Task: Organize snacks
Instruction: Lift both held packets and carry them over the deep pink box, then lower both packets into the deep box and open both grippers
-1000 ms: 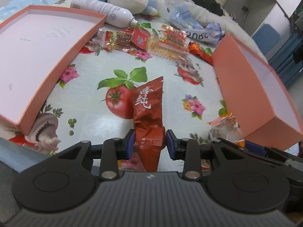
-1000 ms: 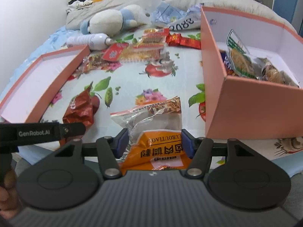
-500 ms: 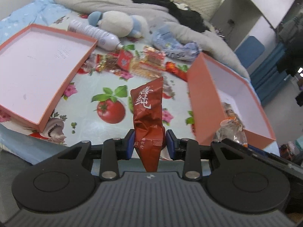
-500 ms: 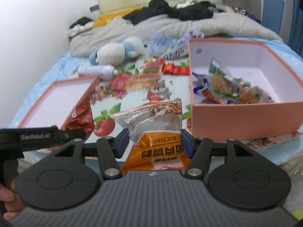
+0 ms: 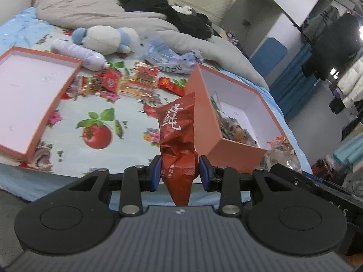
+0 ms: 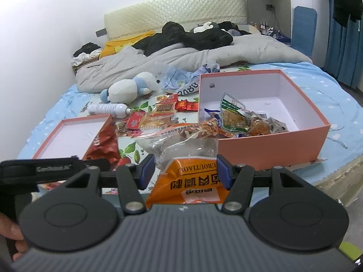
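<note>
My left tongs (image 5: 180, 170) pinch the light, crinkly red packet (image 5: 178, 136) low; right tongs (image 6: 185, 171) clamp the soft orange bag (image 6: 186, 158), box (image 6: 267, 145) at 2 o'clock.

your left gripper (image 5: 180, 172) is held level above the bed, both blue pads (image 5: 156, 171) pressed in against a red snack packet (image 5: 178, 140) that stands up between them. your right gripper (image 6: 185, 172) sits just beside it, level too, its fingers closed on an orange and clear snack bag (image 6: 186, 158). your left hand (image 6: 9, 235) shows bare at the edge of the right wrist view, wrapped around its handle.
</note>
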Tool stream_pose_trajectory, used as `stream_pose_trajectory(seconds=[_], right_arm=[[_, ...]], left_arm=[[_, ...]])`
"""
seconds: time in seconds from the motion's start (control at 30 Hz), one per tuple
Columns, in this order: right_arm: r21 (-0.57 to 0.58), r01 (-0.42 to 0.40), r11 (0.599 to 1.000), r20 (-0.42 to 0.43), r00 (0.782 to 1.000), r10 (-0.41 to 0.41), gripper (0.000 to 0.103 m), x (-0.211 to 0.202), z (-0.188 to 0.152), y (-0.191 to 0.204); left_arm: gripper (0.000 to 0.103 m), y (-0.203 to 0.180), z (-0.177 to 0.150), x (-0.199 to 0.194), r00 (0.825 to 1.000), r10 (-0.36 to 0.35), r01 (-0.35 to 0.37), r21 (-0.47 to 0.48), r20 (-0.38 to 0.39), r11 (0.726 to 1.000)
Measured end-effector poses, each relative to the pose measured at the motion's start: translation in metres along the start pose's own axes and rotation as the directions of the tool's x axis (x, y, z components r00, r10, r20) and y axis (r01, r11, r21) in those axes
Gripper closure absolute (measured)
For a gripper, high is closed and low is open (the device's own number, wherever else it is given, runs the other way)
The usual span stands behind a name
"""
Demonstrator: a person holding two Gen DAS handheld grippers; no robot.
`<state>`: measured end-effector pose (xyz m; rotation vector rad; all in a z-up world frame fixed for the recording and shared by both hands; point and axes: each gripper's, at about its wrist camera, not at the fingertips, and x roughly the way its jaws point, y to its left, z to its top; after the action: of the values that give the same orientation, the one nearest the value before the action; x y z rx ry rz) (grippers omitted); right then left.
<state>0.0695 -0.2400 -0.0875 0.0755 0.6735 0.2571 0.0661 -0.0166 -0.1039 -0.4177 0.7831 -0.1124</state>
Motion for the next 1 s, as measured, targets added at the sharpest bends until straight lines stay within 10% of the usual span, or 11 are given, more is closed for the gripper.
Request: stream_pose_trajectory(seconds=[1.0], right_arm=[[0.131, 0.101, 0.986, -0.096, 0.991, -0.089, 0.042, 0.111, 0.087, -0.155]], left_arm=[[0.063, -0.152, 0.090, 0.215, 0.975, -0.082, 0.108, 0.120, -0.205, 0.987]])
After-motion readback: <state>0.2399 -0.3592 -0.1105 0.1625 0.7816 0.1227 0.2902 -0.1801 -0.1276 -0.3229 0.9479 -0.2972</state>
